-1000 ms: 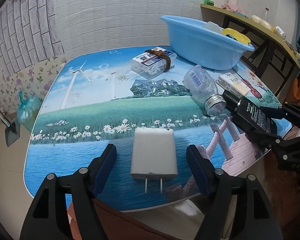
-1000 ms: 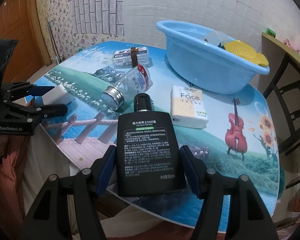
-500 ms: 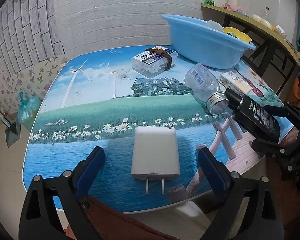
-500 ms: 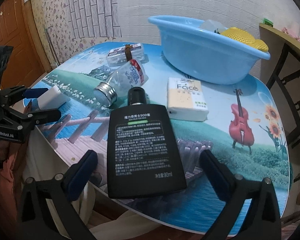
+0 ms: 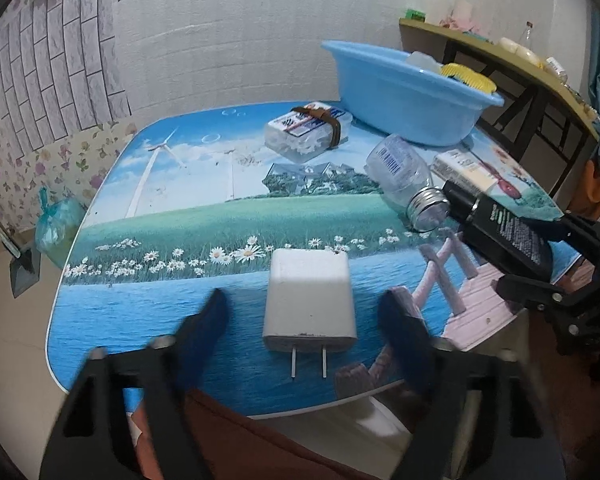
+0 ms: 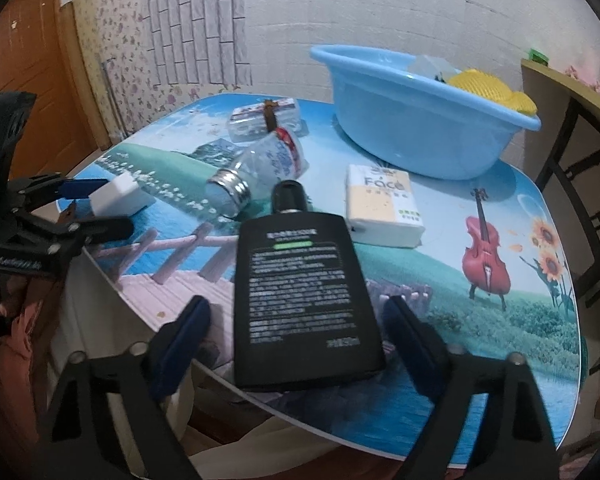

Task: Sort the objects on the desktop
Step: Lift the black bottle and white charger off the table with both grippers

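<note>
A white charger plug (image 5: 310,306) lies flat on the picture-printed table (image 5: 220,216), prongs toward me. My left gripper (image 5: 306,320) is open, its blue pads either side of the plug with gaps. A flat black bottle (image 6: 302,300) lies at the table's front edge. My right gripper (image 6: 298,330) is open, its pads either side of the bottle without touching. A clear bottle with a metal cap (image 6: 256,170) lies on its side behind it. A blue basin (image 6: 416,120) stands at the back.
A "Face" tissue pack (image 6: 382,206) lies right of the black bottle. A clear box with a brown strap (image 5: 308,136) sits at the back. The basin holds a yellow item (image 6: 488,84). A wooden table (image 5: 500,56) stands at the right.
Both grippers closed toward their objects from a wider opening half a second ago and moved slightly forward. The plug and black bottle still lie on the table.
</note>
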`<state>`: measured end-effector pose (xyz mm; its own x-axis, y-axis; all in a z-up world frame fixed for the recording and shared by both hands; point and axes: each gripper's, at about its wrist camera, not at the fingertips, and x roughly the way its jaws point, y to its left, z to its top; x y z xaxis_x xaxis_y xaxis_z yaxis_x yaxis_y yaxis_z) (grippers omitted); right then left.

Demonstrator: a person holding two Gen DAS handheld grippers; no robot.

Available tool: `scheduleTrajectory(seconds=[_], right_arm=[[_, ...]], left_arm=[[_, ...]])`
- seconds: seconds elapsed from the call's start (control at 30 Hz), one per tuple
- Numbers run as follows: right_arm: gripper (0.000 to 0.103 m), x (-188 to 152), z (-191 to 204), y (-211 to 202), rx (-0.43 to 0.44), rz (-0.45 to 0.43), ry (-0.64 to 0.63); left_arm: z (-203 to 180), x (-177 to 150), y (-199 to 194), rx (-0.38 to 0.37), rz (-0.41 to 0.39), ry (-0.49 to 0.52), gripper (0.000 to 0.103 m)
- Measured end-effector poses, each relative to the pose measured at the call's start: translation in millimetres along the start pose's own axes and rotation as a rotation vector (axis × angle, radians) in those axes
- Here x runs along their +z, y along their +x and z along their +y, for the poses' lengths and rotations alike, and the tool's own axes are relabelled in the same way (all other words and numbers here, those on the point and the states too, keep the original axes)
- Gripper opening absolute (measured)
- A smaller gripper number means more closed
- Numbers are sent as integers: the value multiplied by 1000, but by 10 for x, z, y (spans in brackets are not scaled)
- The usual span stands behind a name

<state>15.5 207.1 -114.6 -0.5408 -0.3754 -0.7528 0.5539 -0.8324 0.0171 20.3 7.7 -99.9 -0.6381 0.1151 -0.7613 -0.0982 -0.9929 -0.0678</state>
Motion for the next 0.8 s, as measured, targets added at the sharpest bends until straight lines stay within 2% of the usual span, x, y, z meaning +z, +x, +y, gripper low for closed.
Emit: scheduleTrajectory(seconds=[0.1, 0.17, 0.23, 0.47, 0.57, 0.8], right_arm=[[76, 10, 18, -4, 3, -6, -5], [69, 14, 12, -3, -1, -10, 2], [63, 20, -16, -4, -5, -16, 17], [62, 23, 10, -16, -15, -14, 9], [61, 45, -3, -102, -10, -57, 27], [61, 116, 3, -261, -12, -125, 26]], left_arm=[[21, 0, -19, -8, -7, -9, 43], [23, -3, -23, -19, -9, -9, 38], [19, -4, -20, -17, -9, -8, 38], [29, 8, -37, -28, -7, -19, 38], [40, 31, -75, -6, -21, -25, 38], [44, 124, -168, -14, -49, -37, 38]])
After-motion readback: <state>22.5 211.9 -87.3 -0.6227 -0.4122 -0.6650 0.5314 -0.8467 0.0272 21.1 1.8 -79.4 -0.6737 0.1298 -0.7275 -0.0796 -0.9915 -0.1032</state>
